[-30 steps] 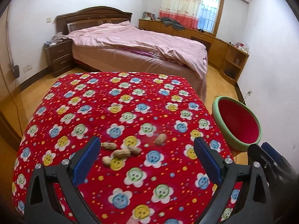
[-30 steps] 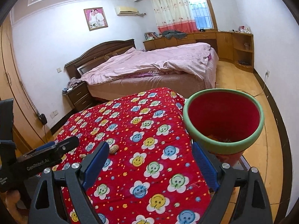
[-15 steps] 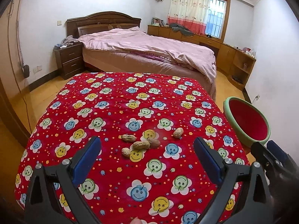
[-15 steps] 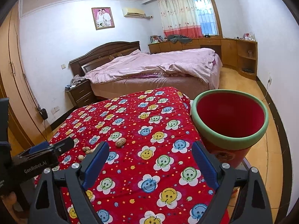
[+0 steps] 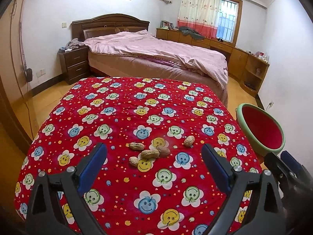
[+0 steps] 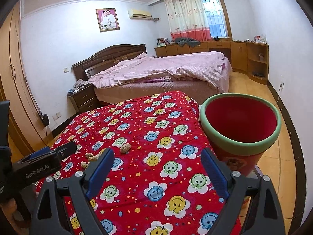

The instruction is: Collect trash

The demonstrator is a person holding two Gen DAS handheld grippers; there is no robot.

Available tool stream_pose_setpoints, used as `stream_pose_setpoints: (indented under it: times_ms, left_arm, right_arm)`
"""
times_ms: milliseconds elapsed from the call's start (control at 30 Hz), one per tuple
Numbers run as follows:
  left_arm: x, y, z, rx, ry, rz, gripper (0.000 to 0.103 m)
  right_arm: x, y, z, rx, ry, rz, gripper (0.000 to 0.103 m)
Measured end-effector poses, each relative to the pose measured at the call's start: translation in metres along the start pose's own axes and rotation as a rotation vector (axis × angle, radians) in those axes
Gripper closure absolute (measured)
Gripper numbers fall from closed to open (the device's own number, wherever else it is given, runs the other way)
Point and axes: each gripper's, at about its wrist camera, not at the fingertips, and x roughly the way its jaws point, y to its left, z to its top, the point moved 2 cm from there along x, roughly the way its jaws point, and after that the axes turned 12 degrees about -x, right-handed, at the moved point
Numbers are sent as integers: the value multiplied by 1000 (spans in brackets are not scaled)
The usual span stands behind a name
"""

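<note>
A bedroom; a counter in red smiley cloth. Left wrist view: the left tool tilts downward, released, peanuts just ahead between its fingers. Right wrist view: the right tool angles downward, released and empty, red bin ahead-right.

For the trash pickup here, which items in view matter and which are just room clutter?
Job:
peanut shells on the red smiley cloth
lone peanut shell
red bin with green rim

Lying about:
bed
nightstand
grey clothes on the cabinets
wall photo
</note>
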Motion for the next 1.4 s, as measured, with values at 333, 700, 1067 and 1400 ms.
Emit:
stream_pose_setpoints:
  times_ms: [333, 700, 1067, 1400]
  left_arm:
    - [0, 1, -1, -2, -2, 0, 7]
    - [-1, 3, -2, -7, -1, 4, 8]
    - [-1, 5, -4, -11, 2, 8, 8]
    - [-1, 6, -4, -10, 0, 8, 8]
  right_arm:
    - [1, 0, -1, 0, 0, -2, 11]
    - [0, 0, -2, 2, 0, 1, 11]
    - [0, 0, -1, 1, 1, 0, 11]
    - [0, 1, -2, 1, 1, 1, 11]
